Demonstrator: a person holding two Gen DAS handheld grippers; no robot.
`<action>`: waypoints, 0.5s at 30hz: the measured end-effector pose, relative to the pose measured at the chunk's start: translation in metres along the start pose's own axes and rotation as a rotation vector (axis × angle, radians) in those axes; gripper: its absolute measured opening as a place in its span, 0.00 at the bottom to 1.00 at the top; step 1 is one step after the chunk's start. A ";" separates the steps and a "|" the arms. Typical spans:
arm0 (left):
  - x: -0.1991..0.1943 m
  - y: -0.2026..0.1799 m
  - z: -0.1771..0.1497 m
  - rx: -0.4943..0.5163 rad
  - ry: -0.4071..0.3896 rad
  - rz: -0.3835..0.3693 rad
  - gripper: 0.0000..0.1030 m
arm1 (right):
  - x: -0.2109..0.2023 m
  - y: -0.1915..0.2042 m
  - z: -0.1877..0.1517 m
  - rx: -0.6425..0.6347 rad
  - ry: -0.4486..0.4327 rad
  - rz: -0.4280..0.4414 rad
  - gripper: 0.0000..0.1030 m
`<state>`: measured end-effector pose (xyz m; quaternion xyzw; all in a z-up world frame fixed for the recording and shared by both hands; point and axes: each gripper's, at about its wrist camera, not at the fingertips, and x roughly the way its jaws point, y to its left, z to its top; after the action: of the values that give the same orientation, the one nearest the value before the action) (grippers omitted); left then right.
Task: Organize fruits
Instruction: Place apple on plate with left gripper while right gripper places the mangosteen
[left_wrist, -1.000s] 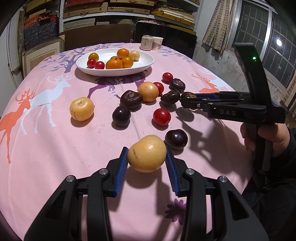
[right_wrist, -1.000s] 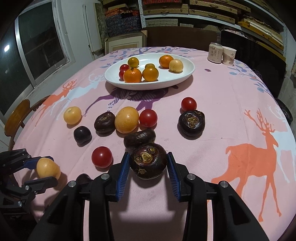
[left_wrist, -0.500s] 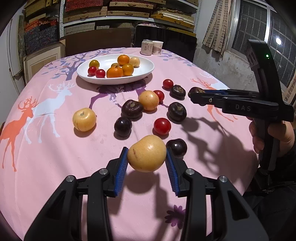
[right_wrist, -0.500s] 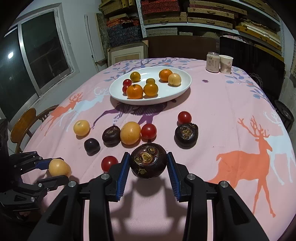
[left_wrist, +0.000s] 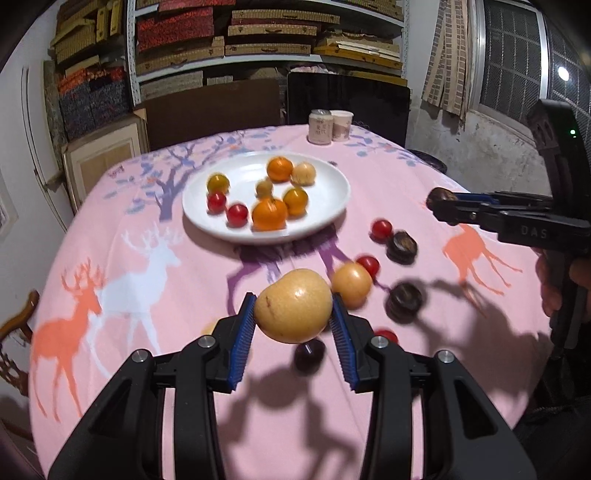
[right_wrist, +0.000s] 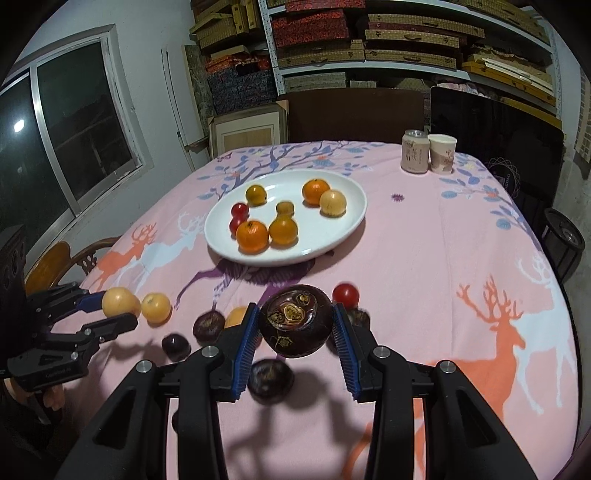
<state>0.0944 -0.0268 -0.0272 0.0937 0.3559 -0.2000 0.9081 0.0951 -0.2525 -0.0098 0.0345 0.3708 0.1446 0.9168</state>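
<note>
Big yellow pear-ish fruit (left_wrist: 293, 306) is pinched in the left claw (left_wrist: 294, 322), up off the pink worktop (right_wrist: 424, 236). The dark purple mangosteen (right_wrist: 294, 320) sits in the right claw (right_wrist: 295, 334), flower-patterned end facing the camera. White plate (right_wrist: 343, 236) further back holds oranges, small yellow ones and two cherry tomatoes — more tomatoes, mangosteens and yellow fruit lie loose in front of it.

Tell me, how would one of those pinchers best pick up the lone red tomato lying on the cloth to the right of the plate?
A judgement: grip the red tomato across its widest middle, coming straight down from above. It is small, round and smooth, so a pinch off the middle would likely squeeze it out. A dark fruit lies close beside it, so set the fingers on the sides away from that. Both hand-held grippers are full now.
</note>
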 end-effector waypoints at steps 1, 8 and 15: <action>0.004 0.003 0.011 0.005 -0.004 0.008 0.38 | 0.002 -0.002 0.009 0.001 -0.005 0.001 0.39; 0.067 0.030 0.092 -0.012 0.021 0.025 0.38 | 0.050 -0.015 0.065 0.034 0.025 0.001 0.39; 0.159 0.056 0.132 -0.099 0.143 -0.002 0.38 | 0.128 -0.034 0.096 0.079 0.078 -0.035 0.39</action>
<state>0.3051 -0.0647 -0.0384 0.0623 0.4293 -0.1758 0.8837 0.2570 -0.2434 -0.0320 0.0584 0.4124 0.1153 0.9018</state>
